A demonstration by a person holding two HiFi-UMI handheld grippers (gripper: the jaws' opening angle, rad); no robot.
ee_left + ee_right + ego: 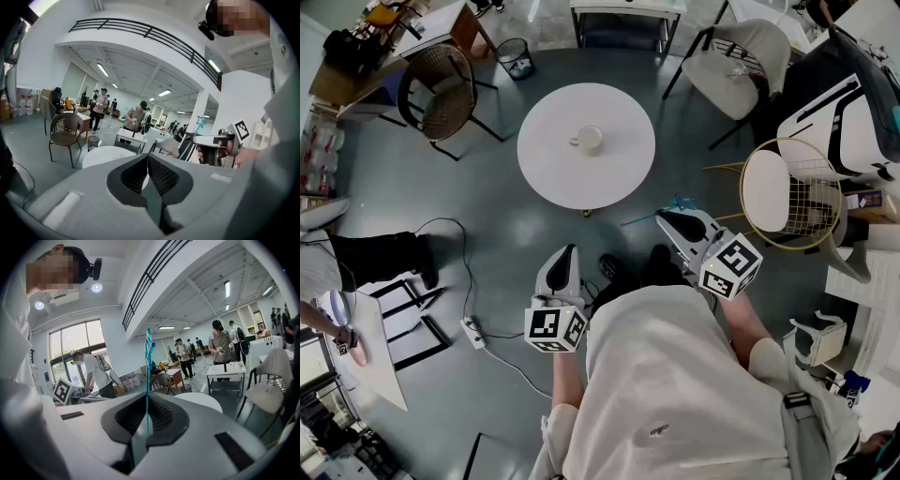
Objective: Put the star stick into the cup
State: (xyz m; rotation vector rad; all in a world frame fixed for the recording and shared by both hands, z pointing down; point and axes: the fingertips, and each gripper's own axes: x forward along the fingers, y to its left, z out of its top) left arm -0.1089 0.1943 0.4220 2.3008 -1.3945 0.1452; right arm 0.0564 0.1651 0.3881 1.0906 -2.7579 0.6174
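- The right gripper [147, 401] has its jaws clamped on the thin blue star stick [148, 366], gripped near its lower end, star upward.
- The left gripper [148, 158] has its jaws together on nothing.
- The cup [589, 140] stands on the round table [551, 173], well apart from both grippers.
- Risk: the long, thin stick could pivot in the grip and miss or tip the light cup.
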